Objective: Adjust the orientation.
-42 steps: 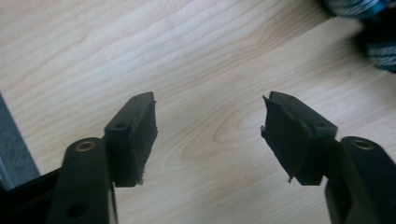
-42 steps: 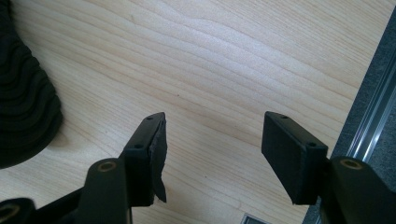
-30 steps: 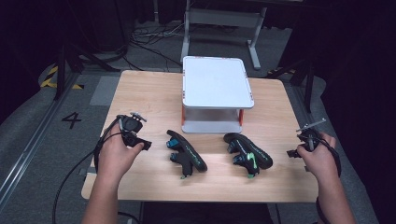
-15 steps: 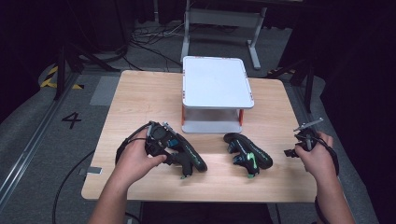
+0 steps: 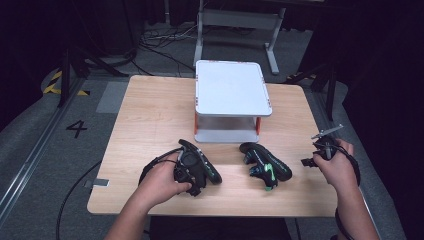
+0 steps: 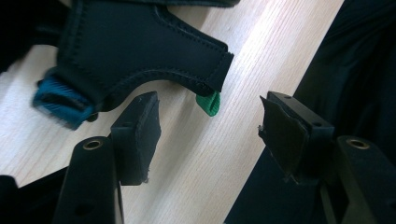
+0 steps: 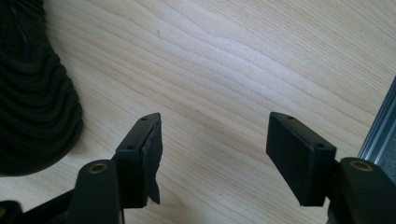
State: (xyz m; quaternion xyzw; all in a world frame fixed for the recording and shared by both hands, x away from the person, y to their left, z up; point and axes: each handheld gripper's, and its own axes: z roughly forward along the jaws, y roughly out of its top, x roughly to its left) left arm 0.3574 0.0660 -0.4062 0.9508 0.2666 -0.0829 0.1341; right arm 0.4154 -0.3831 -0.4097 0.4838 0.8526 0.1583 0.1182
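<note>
Two black shoes lie on the wooden table [image 5: 150, 115]. The left shoe [image 5: 206, 167] has teal trim, the right shoe [image 5: 266, 164] green trim. My left gripper [image 5: 186, 176] rests against the left shoe's near end. In the left gripper view it [image 6: 210, 126] stands open, with the shoe's black upper [image 6: 140, 46], blue strap and green tab [image 6: 208, 102] just beyond the fingertips and nothing between the pads. My right gripper [image 5: 320, 150] hovers near the table's right edge, apart from the right shoe. In the right gripper view it [image 7: 215, 154] is open over bare wood, a ribbed black sole [image 7: 32, 93] at left.
A white two-level stand [image 5: 232, 95] with orange posts sits at the back middle of the table, just behind the shoes. Cables trail off the table's left front. A metal rail [image 7: 384, 126] runs past the table's right edge.
My left hand has carried its gripper rightward from the table's left edge to the left shoe. The right hand has barely shifted.
</note>
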